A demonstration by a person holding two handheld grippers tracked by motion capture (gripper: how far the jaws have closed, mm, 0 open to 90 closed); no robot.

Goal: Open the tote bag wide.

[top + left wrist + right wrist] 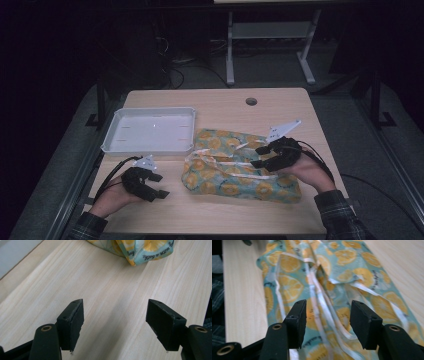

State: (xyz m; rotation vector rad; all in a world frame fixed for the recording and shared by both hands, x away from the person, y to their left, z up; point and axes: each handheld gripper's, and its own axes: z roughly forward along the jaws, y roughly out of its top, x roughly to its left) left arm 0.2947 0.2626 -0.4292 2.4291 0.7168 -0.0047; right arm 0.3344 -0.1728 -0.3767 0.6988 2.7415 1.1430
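Lemon-print bag [240, 165] lies flat at centre-right of the high view, on the table [280, 107], with both grippers spread and holding nothing.

Right gripper [263, 156] hovers over the bag at the middle right of the frame; in its own view the jaws stand apart above the white straps [322, 302]. Left gripper [159, 186] sits at lower left, just beside the bag's left end; in its own view the jaws gape over bare wood, the bag's corner [140, 250] at the top. White tray [112, 137] rests at upper left, touching the bag's edge.
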